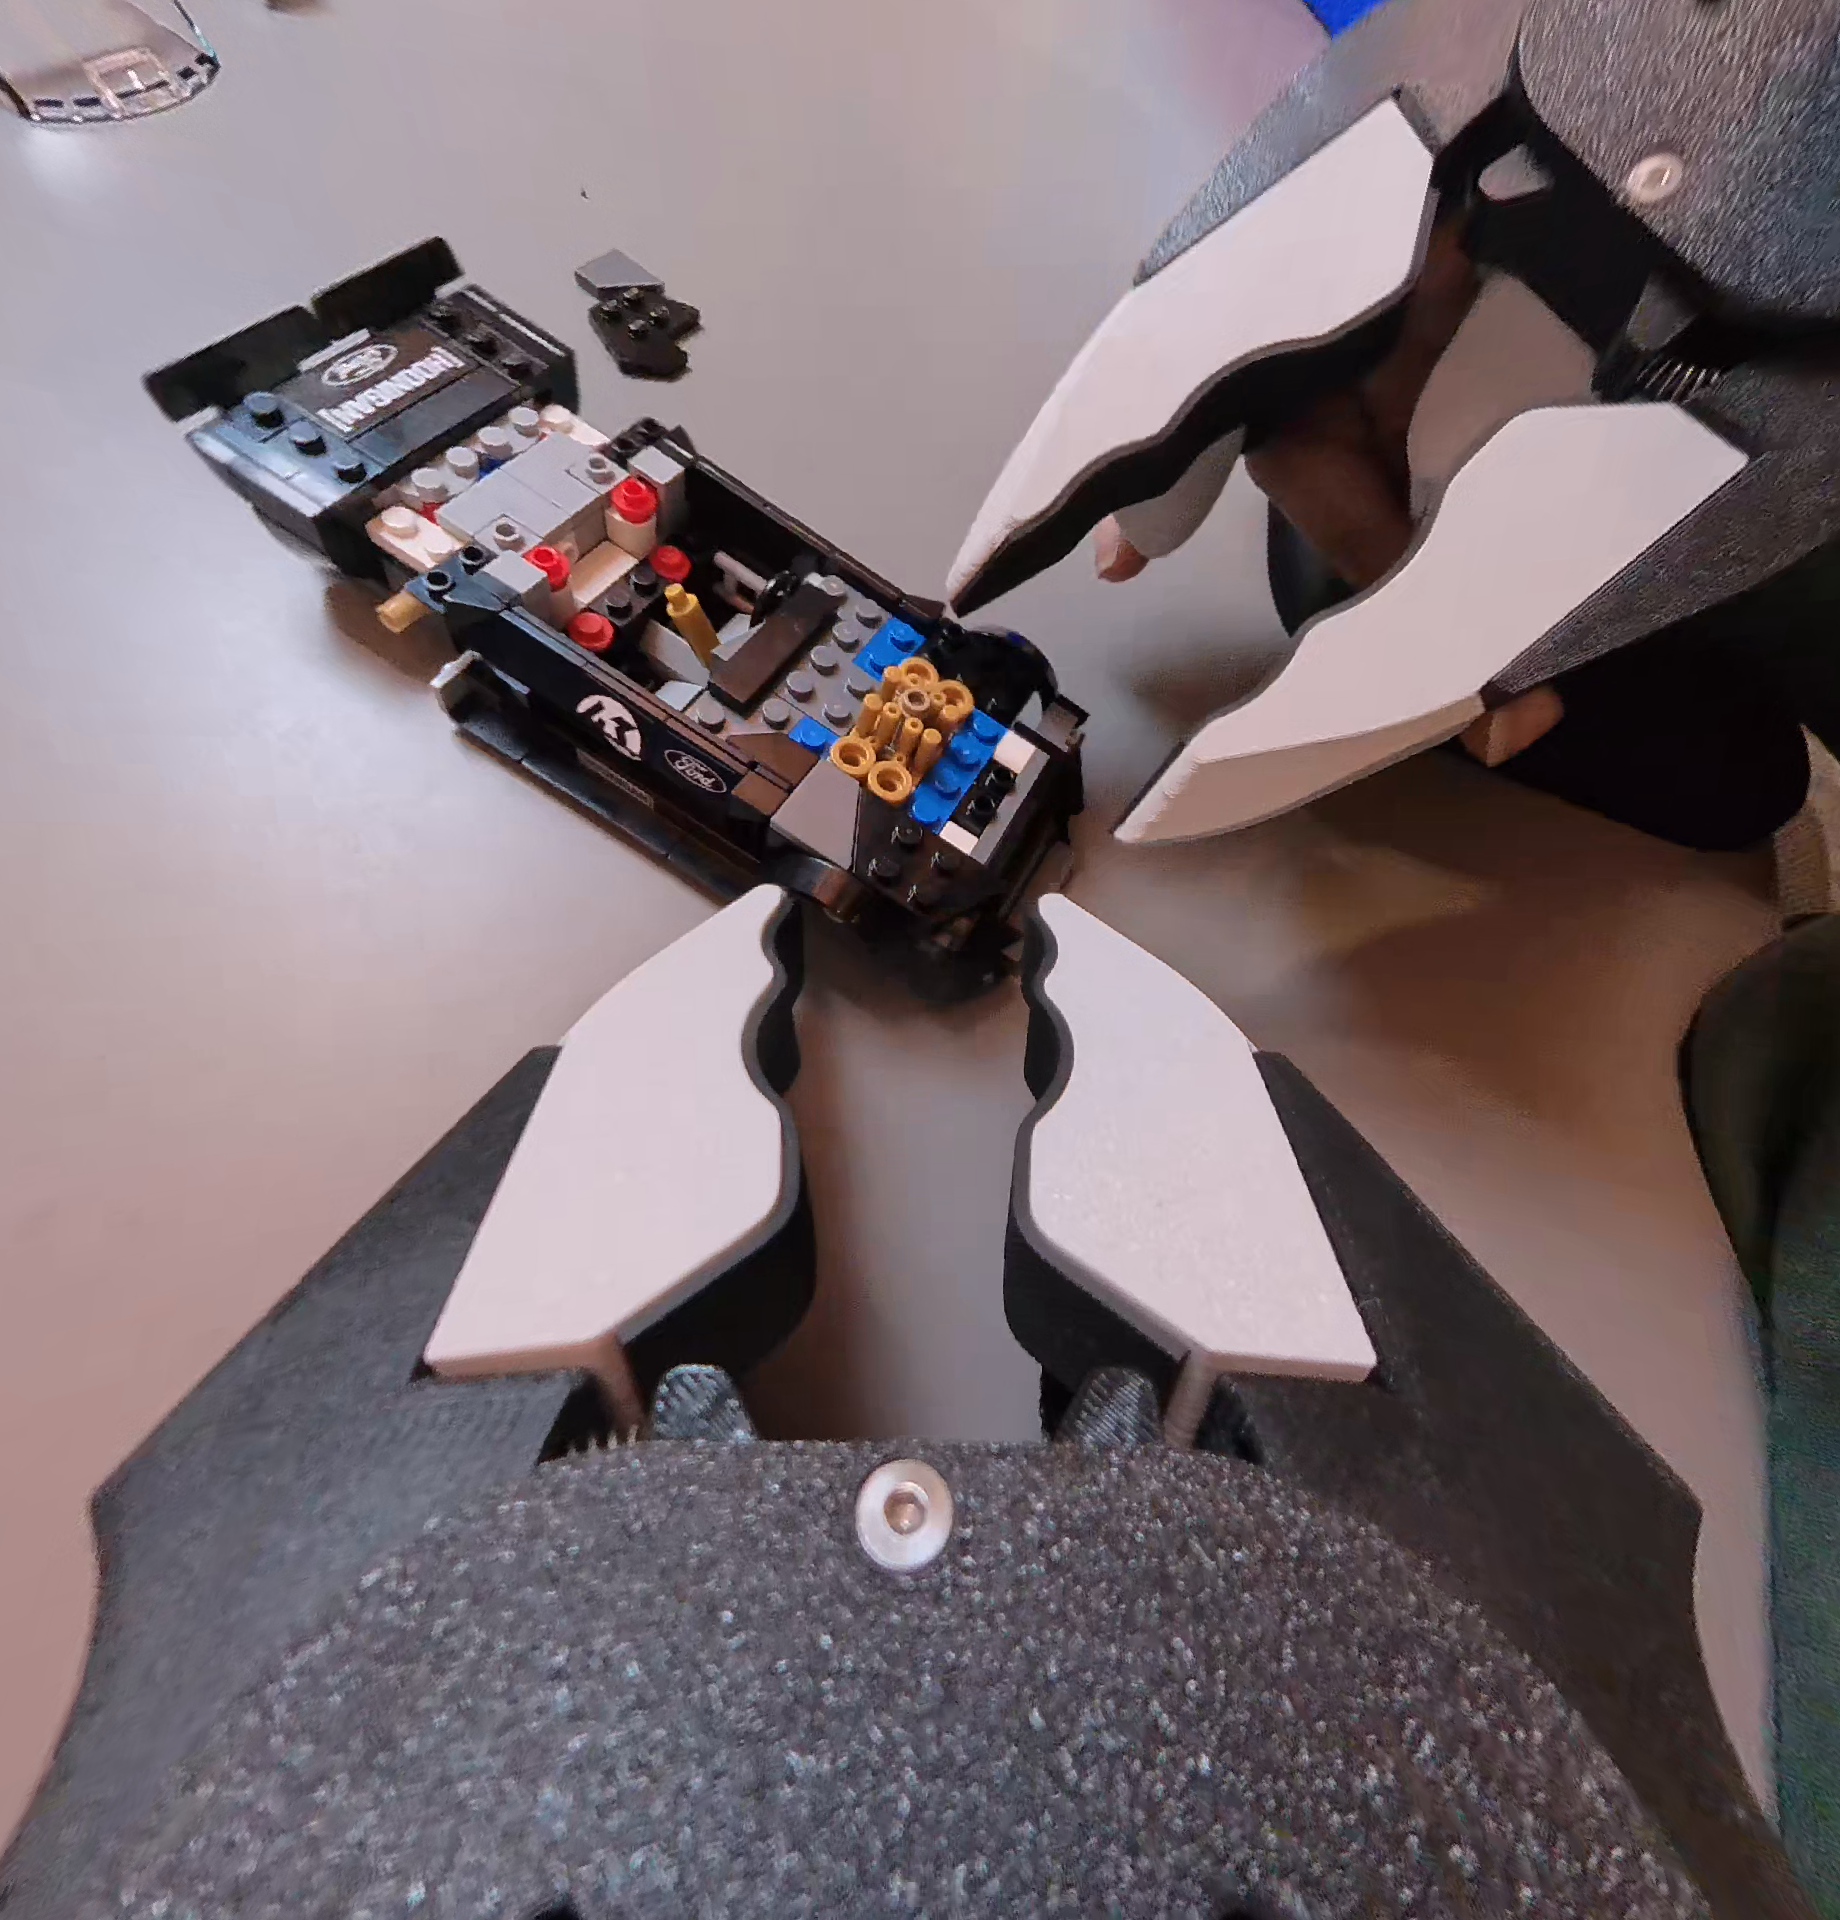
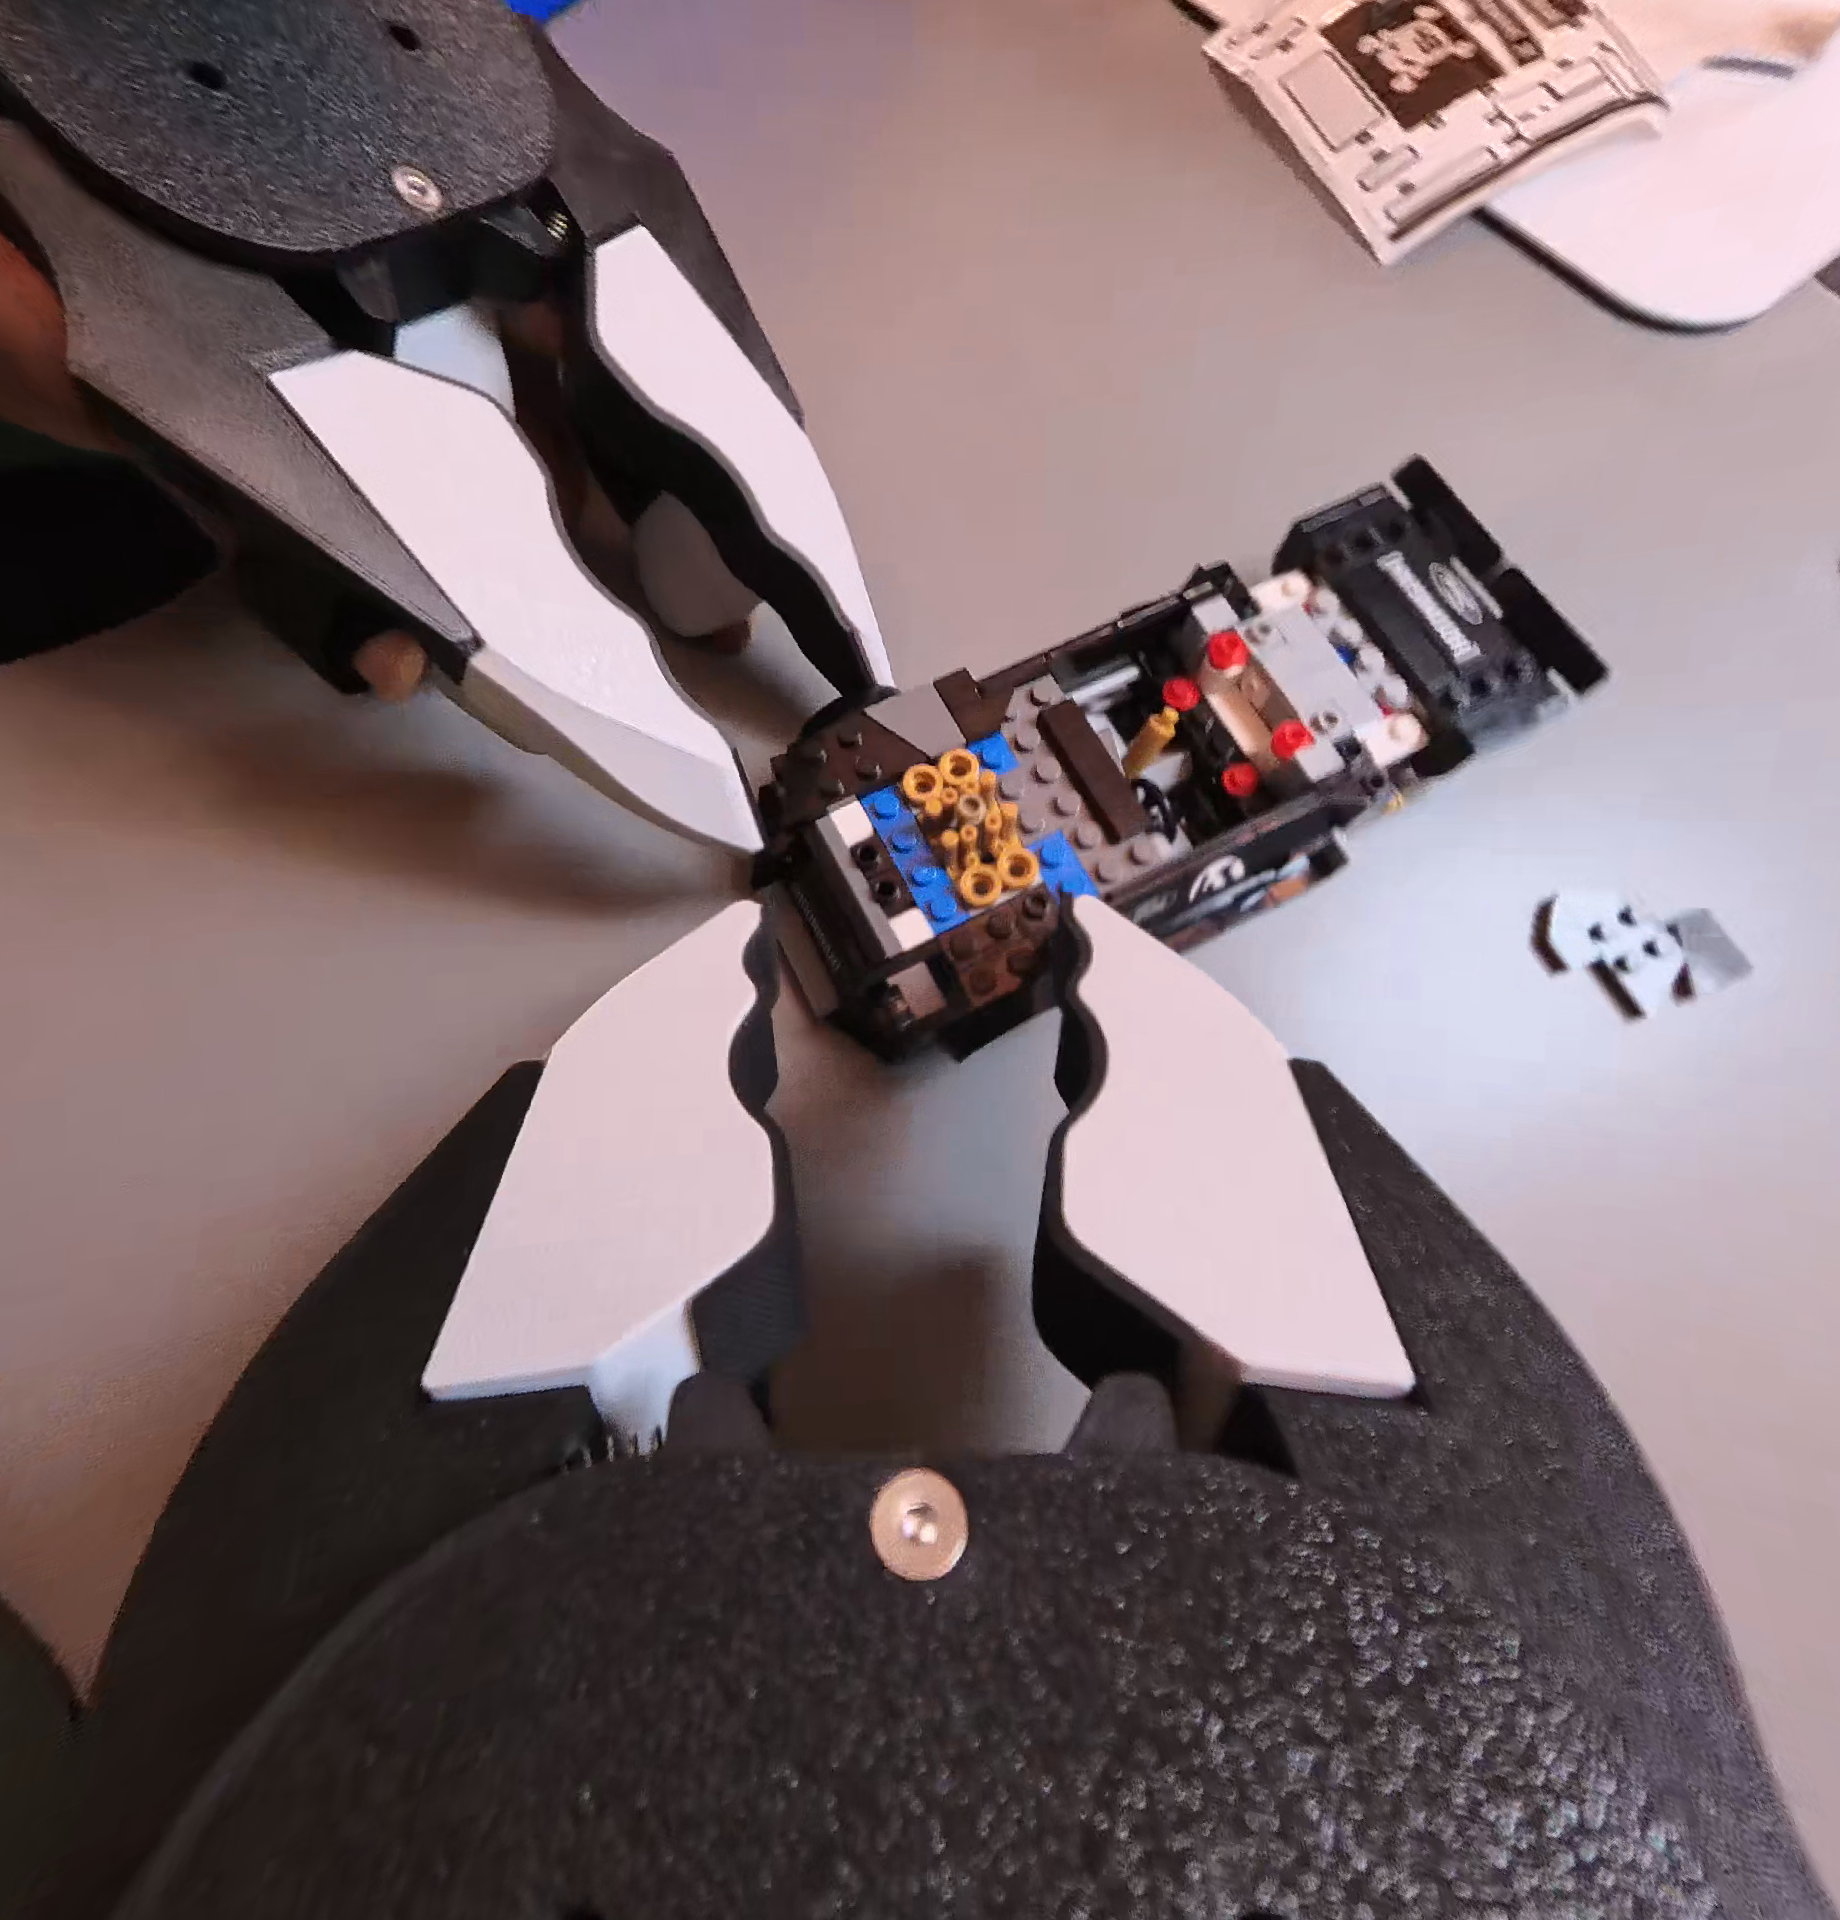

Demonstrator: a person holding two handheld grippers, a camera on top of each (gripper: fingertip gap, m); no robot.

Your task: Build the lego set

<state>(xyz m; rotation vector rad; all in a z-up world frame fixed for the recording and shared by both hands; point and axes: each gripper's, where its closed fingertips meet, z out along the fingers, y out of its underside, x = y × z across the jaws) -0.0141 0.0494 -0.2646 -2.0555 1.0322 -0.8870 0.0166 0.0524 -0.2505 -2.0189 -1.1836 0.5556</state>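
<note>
Left wrist view: the car lies on the grey table, running from 10 o'clock down to centre, its near end sitting at the tips of the left gripper. Those fingers stand apart, flanking the car's end corners; whether they press on it I cannot tell. A gold cluster of small pieces sits on blue plates near that end. The right gripper comes in from 2 o'clock, fingers spread, the upper tip touching the car's far edge and the lower tip just beside its end. Two loose pieces lie at 11 o'clock, apart from the car (bare table all around them). A clear container sits at the top-left edge.

Right wrist view: the right gripper is spread wide around the car's near corner, fingers close to its sides. The left gripper enters from 10 o'clock, tips at the car's edge. The loose pieces lie at 3 o'clock, with clear table between. A booklet lies at 1 o'clock.
</note>
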